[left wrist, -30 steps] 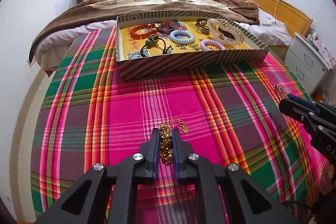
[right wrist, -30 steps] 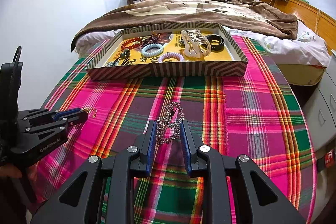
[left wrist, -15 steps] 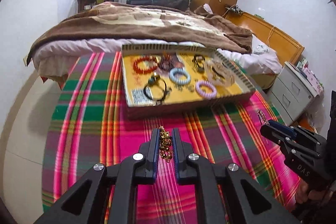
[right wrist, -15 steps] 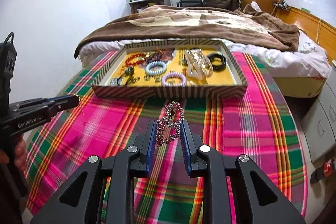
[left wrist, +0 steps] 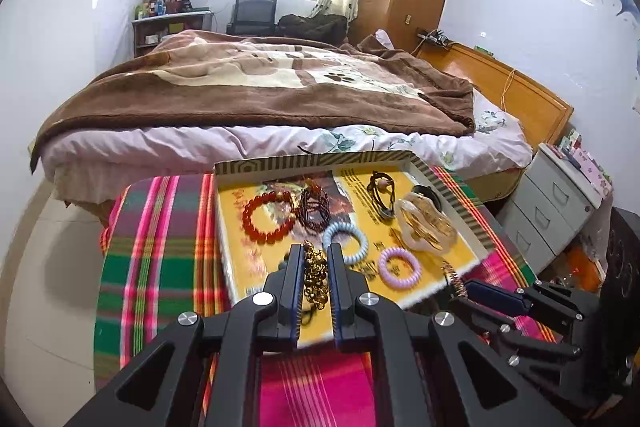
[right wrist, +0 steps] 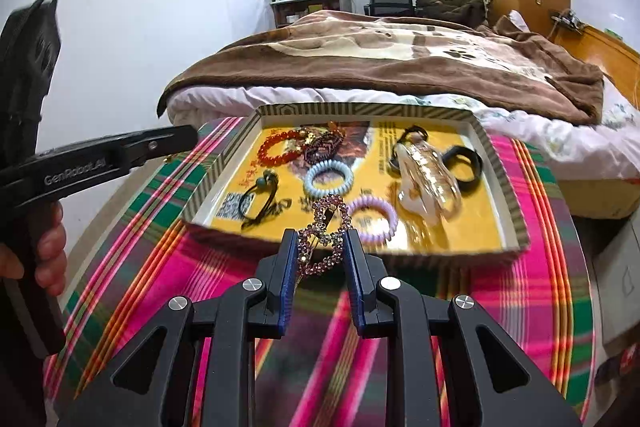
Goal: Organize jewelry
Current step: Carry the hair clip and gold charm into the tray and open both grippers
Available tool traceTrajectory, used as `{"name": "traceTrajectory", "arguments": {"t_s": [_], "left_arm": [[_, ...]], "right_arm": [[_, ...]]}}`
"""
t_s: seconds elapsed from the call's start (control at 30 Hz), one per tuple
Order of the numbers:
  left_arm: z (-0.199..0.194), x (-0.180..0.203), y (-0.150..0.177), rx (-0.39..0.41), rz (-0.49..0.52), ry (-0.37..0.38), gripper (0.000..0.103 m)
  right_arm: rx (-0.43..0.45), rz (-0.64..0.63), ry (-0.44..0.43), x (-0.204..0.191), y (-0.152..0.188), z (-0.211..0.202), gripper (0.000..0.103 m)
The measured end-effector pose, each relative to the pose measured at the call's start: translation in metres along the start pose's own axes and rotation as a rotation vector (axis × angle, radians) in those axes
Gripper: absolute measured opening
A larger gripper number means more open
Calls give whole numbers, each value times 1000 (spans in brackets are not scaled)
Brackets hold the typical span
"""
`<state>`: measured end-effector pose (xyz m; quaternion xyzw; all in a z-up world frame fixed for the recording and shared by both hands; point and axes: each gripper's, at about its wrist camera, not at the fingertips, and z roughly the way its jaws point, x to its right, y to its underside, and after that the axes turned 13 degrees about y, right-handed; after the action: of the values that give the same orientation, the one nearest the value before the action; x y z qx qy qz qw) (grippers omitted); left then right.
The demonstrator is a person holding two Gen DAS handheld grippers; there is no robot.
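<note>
Your left claw [left wrist: 314, 269] grips the gold chain [left wrist: 314, 277] above the tray's [left wrist: 316, 159] near edge; your right claw [right wrist: 320, 251] clamps the brooch [right wrist: 326, 227] just short of it (tray lies dead ahead).

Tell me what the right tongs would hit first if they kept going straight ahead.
Probably the lilac coil hair tie inside the tray. The right tongs, shut on the rhinestone hair clip, point over the tray's near wall at it, though depth is unclear.
</note>
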<state>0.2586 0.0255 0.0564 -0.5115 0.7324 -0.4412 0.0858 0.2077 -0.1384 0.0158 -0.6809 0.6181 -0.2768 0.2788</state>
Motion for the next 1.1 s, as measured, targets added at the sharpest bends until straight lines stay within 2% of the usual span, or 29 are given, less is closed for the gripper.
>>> {"name": "traceTrajectory", "arguments": {"t_s": [0.1,0.43,0.8,0.83,0.9,0.93,0.97,1.1], "left_arm": [[24,-14,-8,-20,-26,17,11],[83,-42,-5,-113,-75,-8,11],[100,-53,11,-168,-107,-34,13],[99,-53,10,-170,-106,-36,14],[97,-54,10,-164,-107,-42,27],[95,-55,10,-162,-109,-41,40],[92,-56,11,-156,-110,-38,46],[88,-52,11,-157,-97,-42,49]], "right_arm": [[-12,-10,-13,-5,-7,17,23],[-99,-40,-38,-15,-16,71,23],[-133,-78,-21,-21,-12,87,24],[-133,-81,-16,-22,-12,87,24],[-131,-80,-13,-22,-11,87,24],[-130,-80,-13,-22,-11,87,24],[-127,-81,-9,-22,-11,86,24],[-123,-78,-6,-23,-12,85,24]]}}
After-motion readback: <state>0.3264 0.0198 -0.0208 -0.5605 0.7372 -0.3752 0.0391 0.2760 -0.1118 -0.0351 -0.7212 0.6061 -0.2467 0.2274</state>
